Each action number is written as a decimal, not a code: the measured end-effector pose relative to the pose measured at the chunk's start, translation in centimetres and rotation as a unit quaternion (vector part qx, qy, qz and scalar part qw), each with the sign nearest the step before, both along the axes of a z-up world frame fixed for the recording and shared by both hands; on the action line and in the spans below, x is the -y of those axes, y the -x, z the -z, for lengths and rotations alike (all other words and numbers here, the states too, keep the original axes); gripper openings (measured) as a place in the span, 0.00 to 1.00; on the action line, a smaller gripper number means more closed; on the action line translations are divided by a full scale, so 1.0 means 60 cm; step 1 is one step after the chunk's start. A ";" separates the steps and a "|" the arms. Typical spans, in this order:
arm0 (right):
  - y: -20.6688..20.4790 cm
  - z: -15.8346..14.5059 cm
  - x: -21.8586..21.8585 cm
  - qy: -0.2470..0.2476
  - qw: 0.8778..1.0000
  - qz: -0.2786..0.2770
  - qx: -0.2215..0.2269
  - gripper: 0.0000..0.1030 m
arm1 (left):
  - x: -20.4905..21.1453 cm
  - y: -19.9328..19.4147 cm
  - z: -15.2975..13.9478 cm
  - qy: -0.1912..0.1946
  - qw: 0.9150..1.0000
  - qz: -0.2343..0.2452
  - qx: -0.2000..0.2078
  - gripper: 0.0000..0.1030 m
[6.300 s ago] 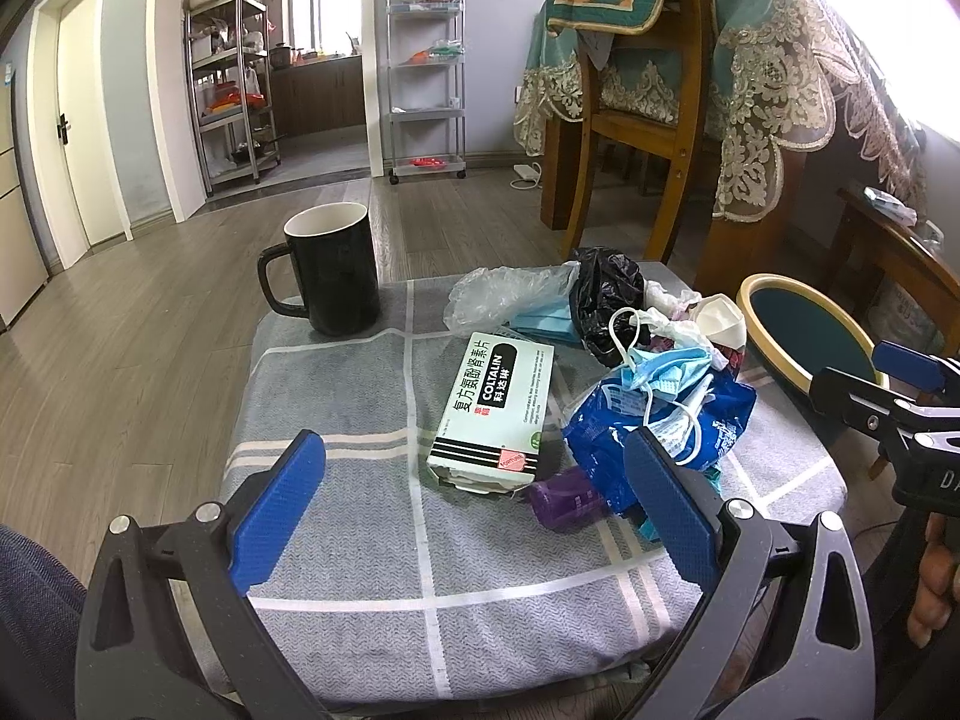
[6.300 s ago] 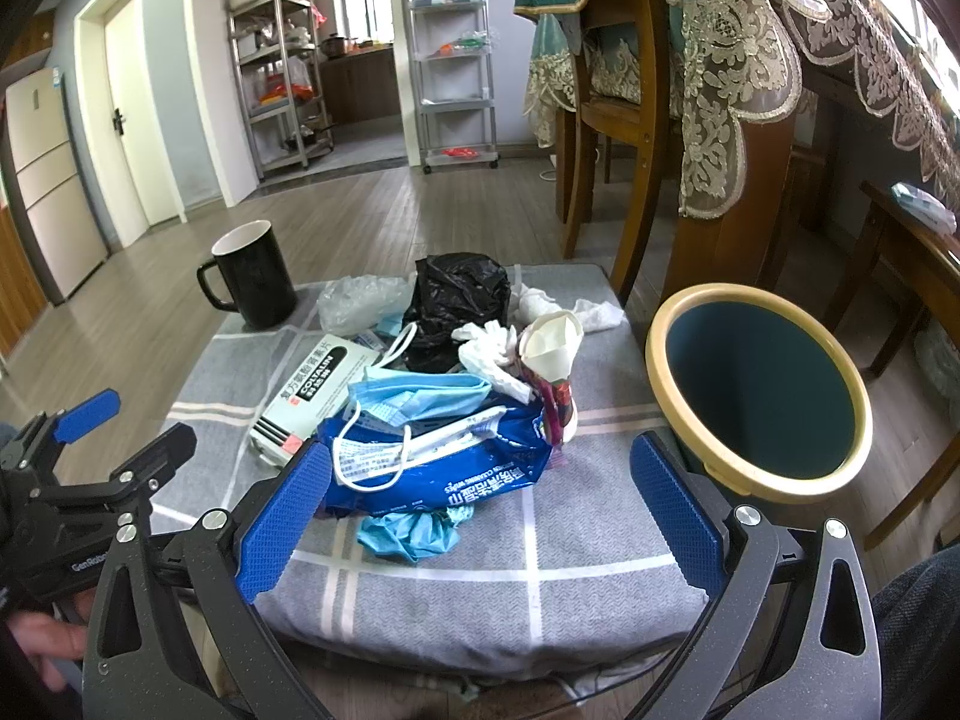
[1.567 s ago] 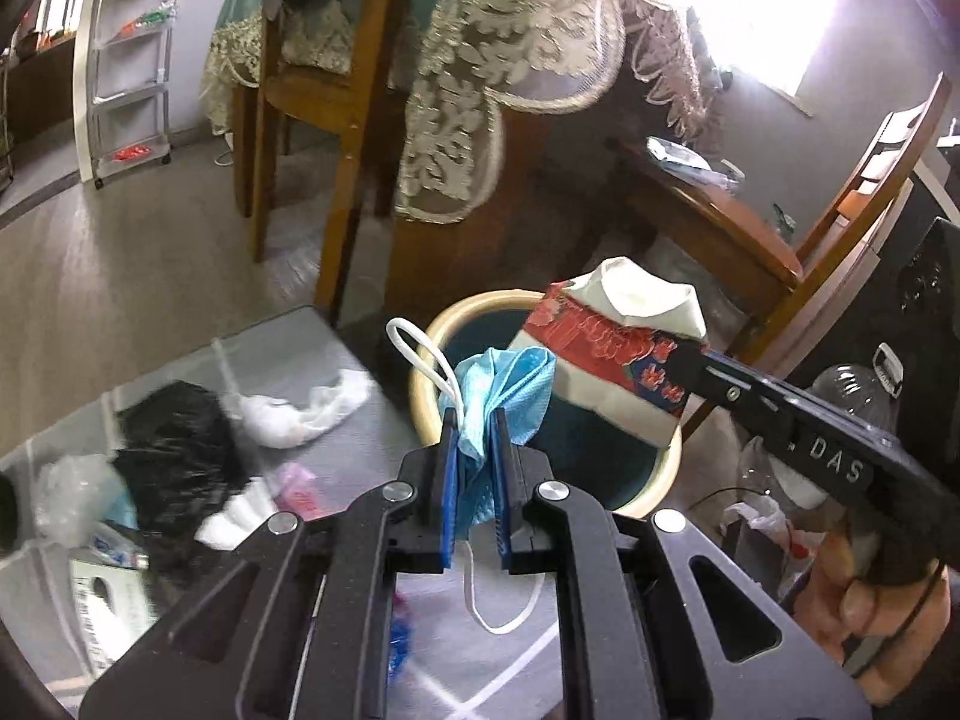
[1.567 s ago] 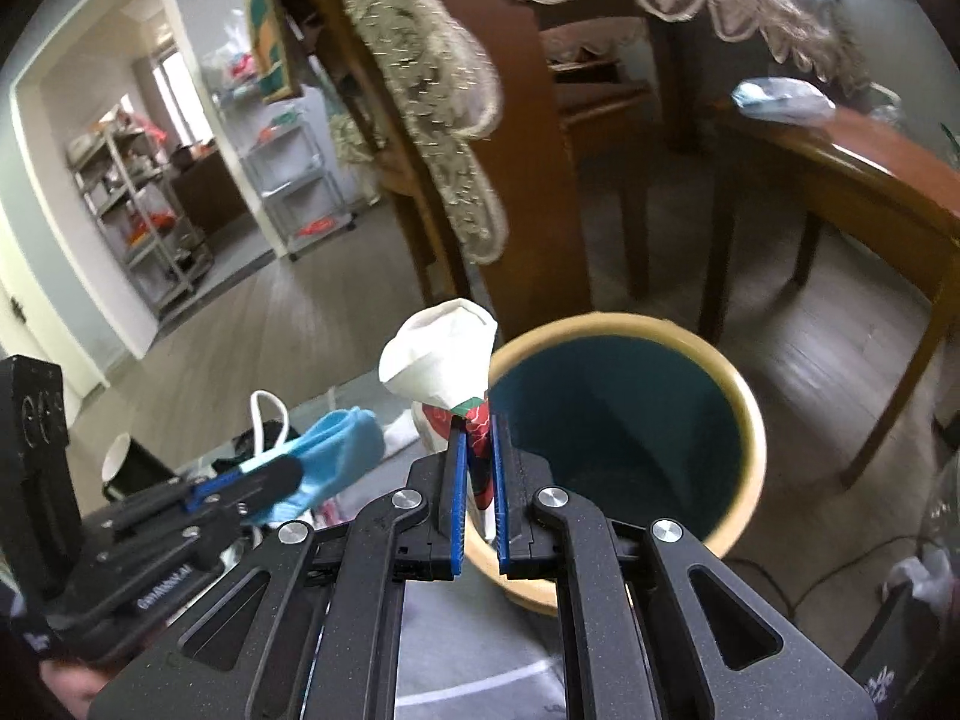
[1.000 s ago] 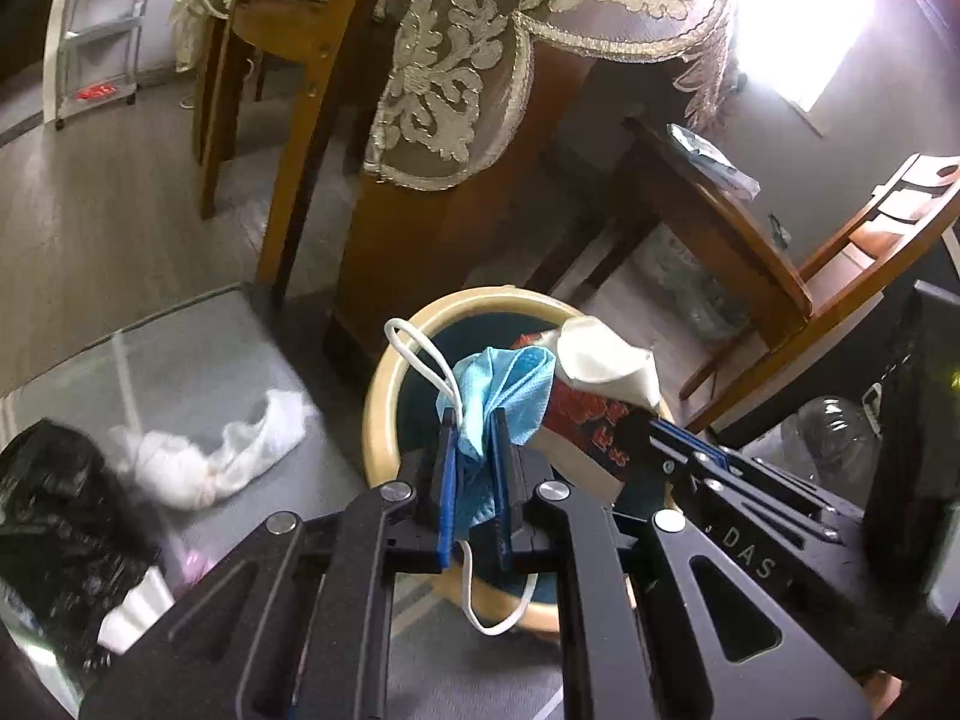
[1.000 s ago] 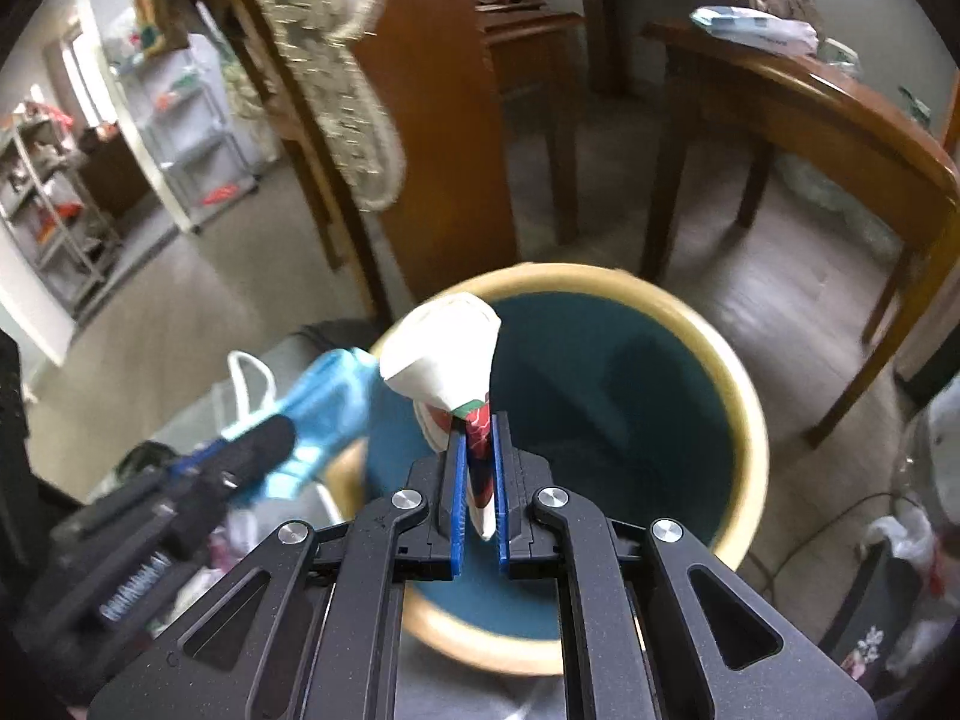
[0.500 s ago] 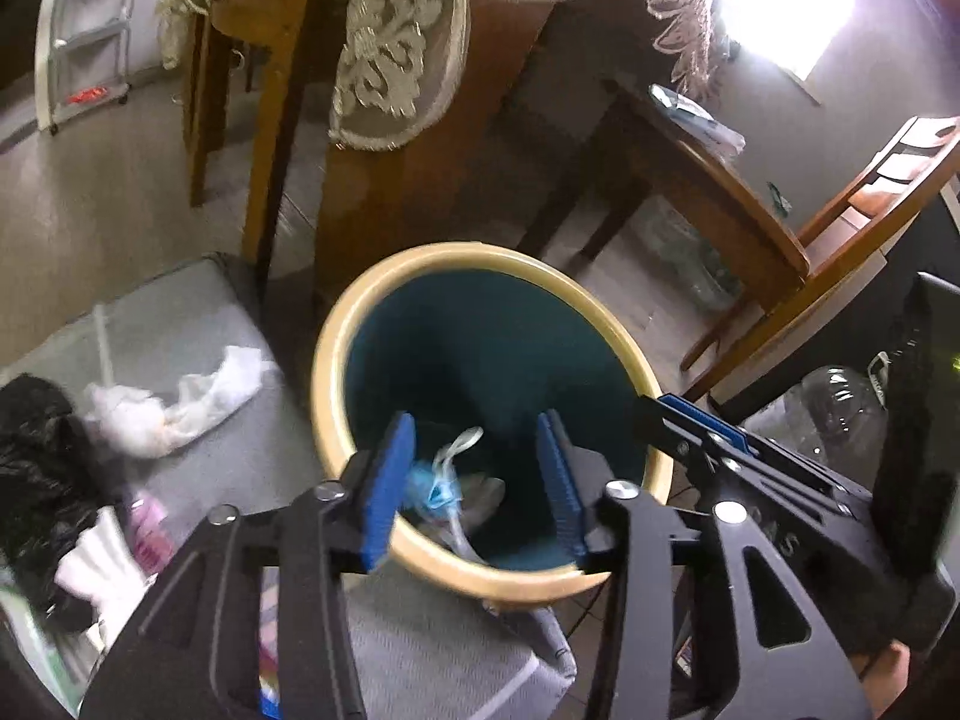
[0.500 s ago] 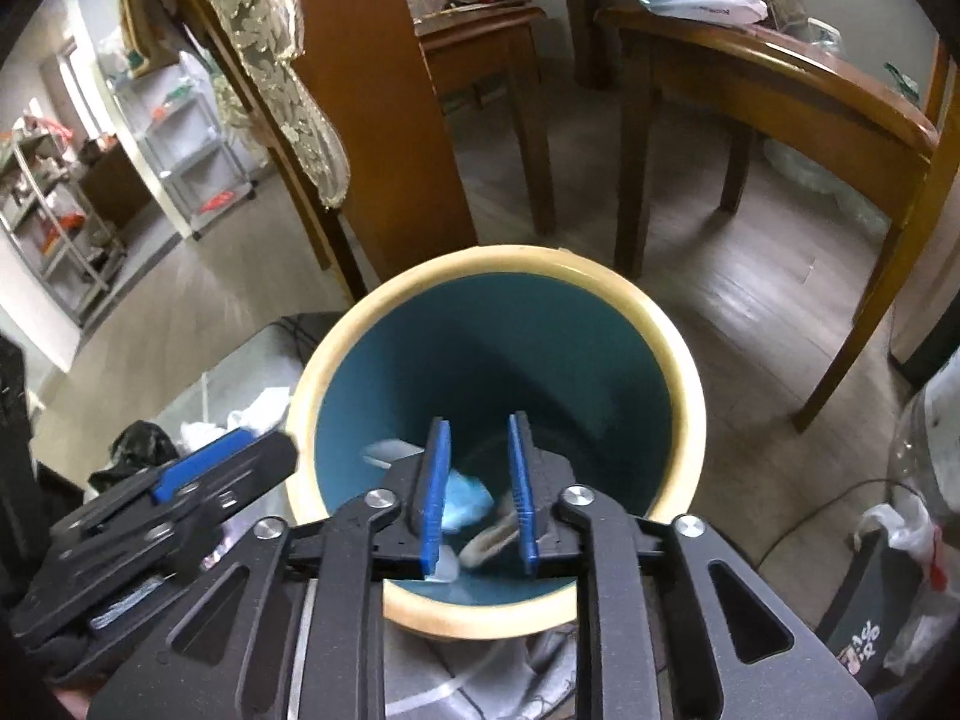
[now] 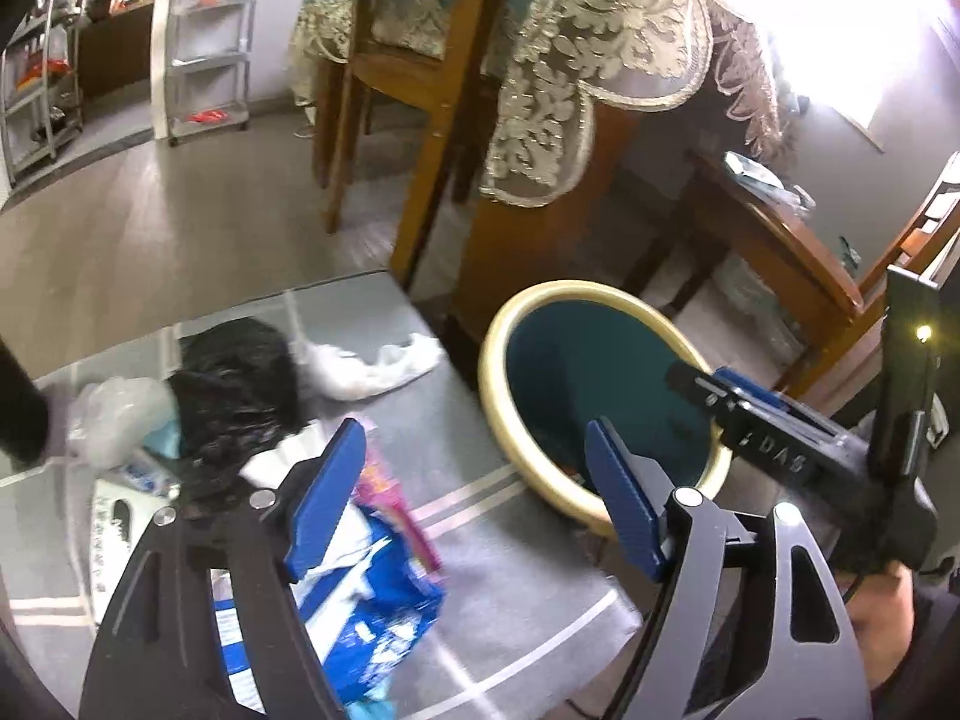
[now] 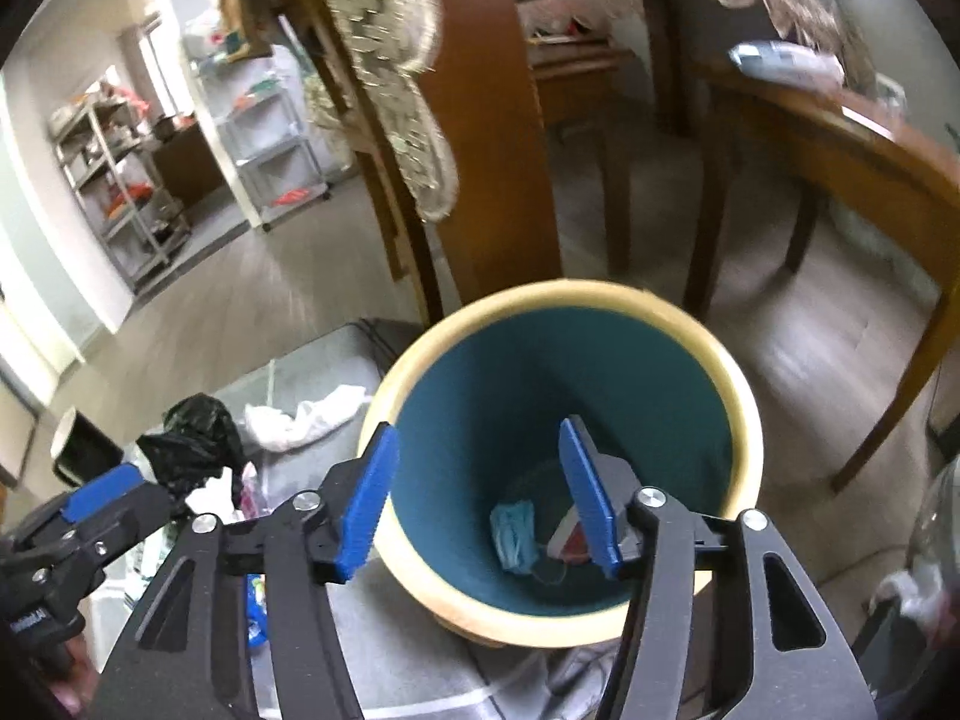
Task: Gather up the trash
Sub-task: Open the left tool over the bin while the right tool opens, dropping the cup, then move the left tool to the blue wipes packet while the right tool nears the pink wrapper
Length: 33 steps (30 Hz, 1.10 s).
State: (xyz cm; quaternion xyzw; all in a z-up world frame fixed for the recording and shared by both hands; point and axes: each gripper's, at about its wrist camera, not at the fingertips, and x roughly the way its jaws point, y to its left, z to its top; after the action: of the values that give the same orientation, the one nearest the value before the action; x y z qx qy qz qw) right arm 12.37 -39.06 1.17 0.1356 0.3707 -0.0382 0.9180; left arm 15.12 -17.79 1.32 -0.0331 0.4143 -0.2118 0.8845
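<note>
A teal bin with a cream rim (image 9: 498, 378) (image 10: 744, 408) stands beside the grey cushioned stool (image 9: 516, 588). Down inside it lie the blue face mask (image 10: 513, 534) and the red-and-white paper cup (image 10: 567, 537). My right gripper (image 10: 480, 501) hangs over the bin's mouth, its jaws opening and nothing between them. My left gripper (image 9: 474, 501) is over the stool's right edge next to the bin, jaws opening and empty. On the stool remain a black bag (image 9: 240, 384), white tissue (image 9: 372, 366), a clear bag (image 9: 114, 414), a blue wipes pack (image 9: 372, 606) and a pink wrapper (image 9: 396, 510).
A wooden chair and a lace-draped table (image 9: 570, 60) rise just behind the bin. A low wooden bench (image 10: 840, 156) stands to the right. A black mug (image 10: 78, 444) sits at the stool's far left. Metal shelves (image 10: 120, 180) line the far wall.
Both grippers let go over the bin: the mask and the paper cup dropped inside. The left gripper then swung left, back toward the stool. Both pairs of jaws widened.
</note>
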 end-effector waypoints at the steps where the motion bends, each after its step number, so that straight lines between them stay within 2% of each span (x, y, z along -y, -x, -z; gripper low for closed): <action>1: 0.002 0.000 -0.002 0.000 1.000 -0.001 0.001 0.59 | -0.008 0.004 0.000 -0.003 1.000 -0.003 0.001 0.73; 6: 0.008 -0.006 -0.026 0.007 1.000 -0.016 0.018 0.69 | -0.061 0.031 -0.007 -0.011 0.999 -0.024 0.018 0.78; 13: 0.007 -0.007 -0.064 0.025 0.998 -0.050 0.020 0.70 | -0.139 0.052 0.007 -0.013 0.997 -0.072 0.012 0.80; 21: 0.009 -0.029 -0.140 0.043 0.993 -0.103 0.048 0.76 | -0.184 0.075 0.008 -0.025 0.994 -0.102 0.020 0.80; 28: 0.013 -0.024 -0.200 0.045 0.986 -0.157 0.041 0.77 | -0.213 0.072 0.018 -0.041 0.993 -0.114 0.015 0.80; 33: 0.013 -0.011 -0.236 0.048 0.981 -0.185 0.028 0.77 | -0.238 0.074 0.037 -0.042 0.992 -0.120 0.002 0.75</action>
State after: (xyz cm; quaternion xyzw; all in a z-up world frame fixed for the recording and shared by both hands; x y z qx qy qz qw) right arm 11.59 -24.92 1.81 0.0218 0.3611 0.1186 0.9247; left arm 10.69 -3.52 -0.88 -0.0455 0.4143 -0.0865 0.9049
